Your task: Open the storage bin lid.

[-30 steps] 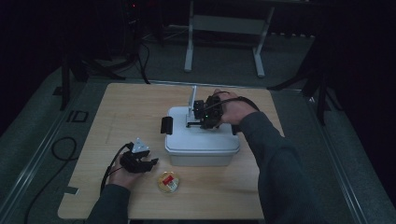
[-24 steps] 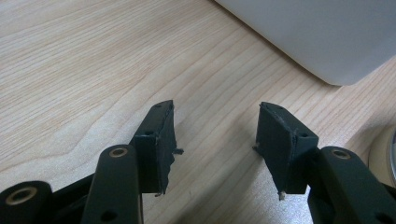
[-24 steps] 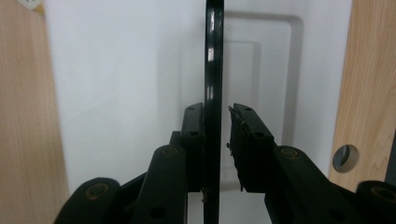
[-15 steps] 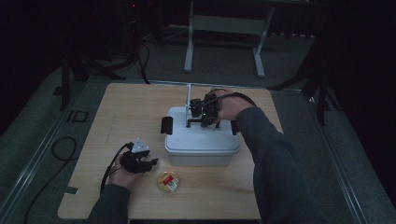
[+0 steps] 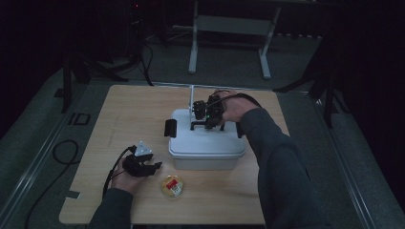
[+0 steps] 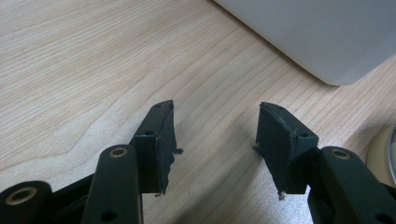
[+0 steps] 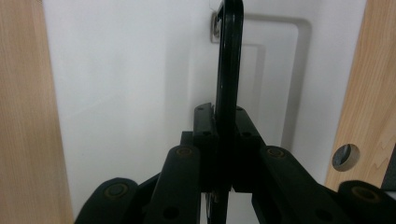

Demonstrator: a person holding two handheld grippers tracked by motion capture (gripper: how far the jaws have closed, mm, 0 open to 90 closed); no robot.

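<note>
A white lidded box (image 5: 205, 143) stands mid-table, and its black carry handle (image 5: 197, 125) is raised above the lid. My right gripper (image 5: 206, 114) is over the lid. In the right gripper view the jaws (image 7: 224, 122) have just been closing and now press on both sides of the black handle (image 7: 229, 56), with the white lid (image 7: 130, 93) behind. My left gripper (image 5: 155, 167) rests low on the wooden table (image 5: 129, 114) at the box's front left. It is open (image 6: 215, 126), with nothing between the pads. A box corner (image 6: 322, 32) lies ahead of it.
A small round container (image 5: 172, 186) with a yellow and red top sits in front of the box; its rim (image 6: 385, 154) is just right of my left jaws. A black latch (image 5: 170, 128) sticks out on the box's left end. A thin white post (image 5: 192, 98) rises behind the box.
The right hand has stayed over the lid at the handle with barely any shift. The left hand and the round container have not moved.
</note>
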